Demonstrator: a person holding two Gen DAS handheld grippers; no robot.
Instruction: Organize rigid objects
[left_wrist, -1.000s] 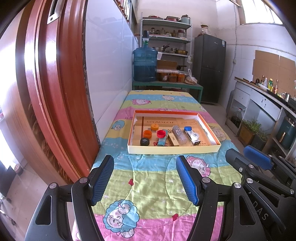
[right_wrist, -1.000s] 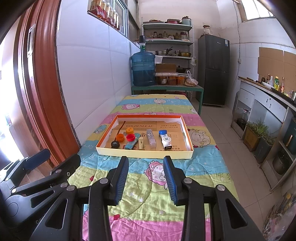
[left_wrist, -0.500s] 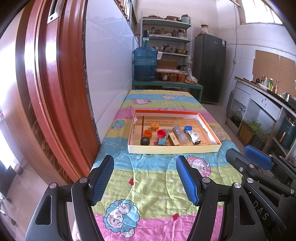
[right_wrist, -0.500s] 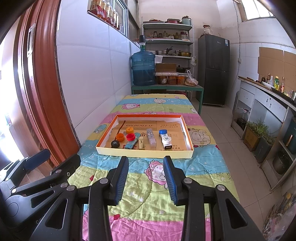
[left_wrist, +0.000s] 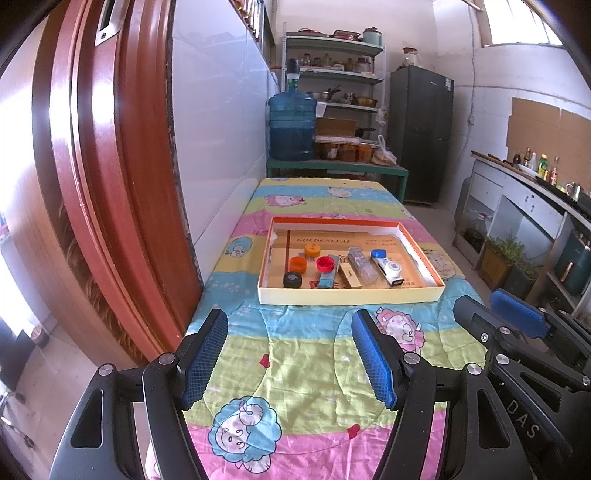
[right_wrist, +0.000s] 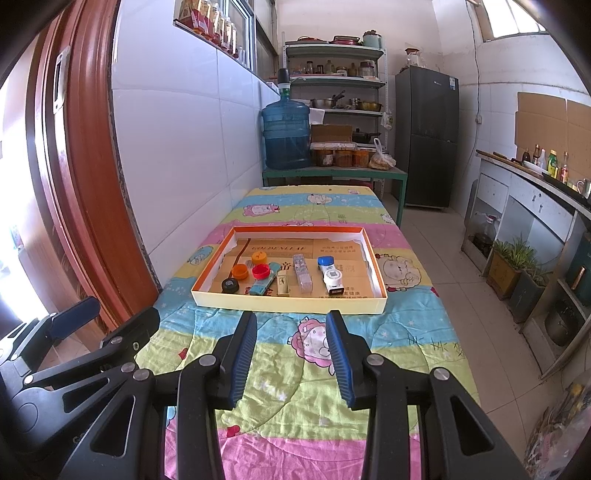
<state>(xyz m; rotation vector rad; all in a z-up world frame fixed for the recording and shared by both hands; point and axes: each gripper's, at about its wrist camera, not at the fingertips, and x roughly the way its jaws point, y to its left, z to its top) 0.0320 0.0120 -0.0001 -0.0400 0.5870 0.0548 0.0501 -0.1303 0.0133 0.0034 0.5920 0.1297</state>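
Black cap (right_wrist: 229, 285), orange cap (right_wrist: 240, 271), red cap (right_wrist: 260, 272), clear case (right_wrist: 303, 273) and white device (right_wrist: 332, 278) lie in the shallow box (right_wrist: 288, 304) on the quilted table (right_wrist: 295, 373), beyond the left gripper (left_wrist: 290, 354) and right gripper (right_wrist: 291, 354), both parted and empty.

No visible change in either wrist view over the last second. Left gripper (left_wrist: 290, 325) and right gripper (right_wrist: 291, 321) placed exactly as before above the cartoon-print blanket (left_wrist: 303, 354), jaws of each at the same spread as earlier, nothing between the blue pads. Inside the shallow box tray (left_wrist: 351, 296), same layout as in the earlier pictures: black cap (left_wrist: 292, 279), orange cap (left_wrist: 298, 264), red cap (left_wrist: 327, 263) and white device (left_wrist: 387, 266), none shifted.
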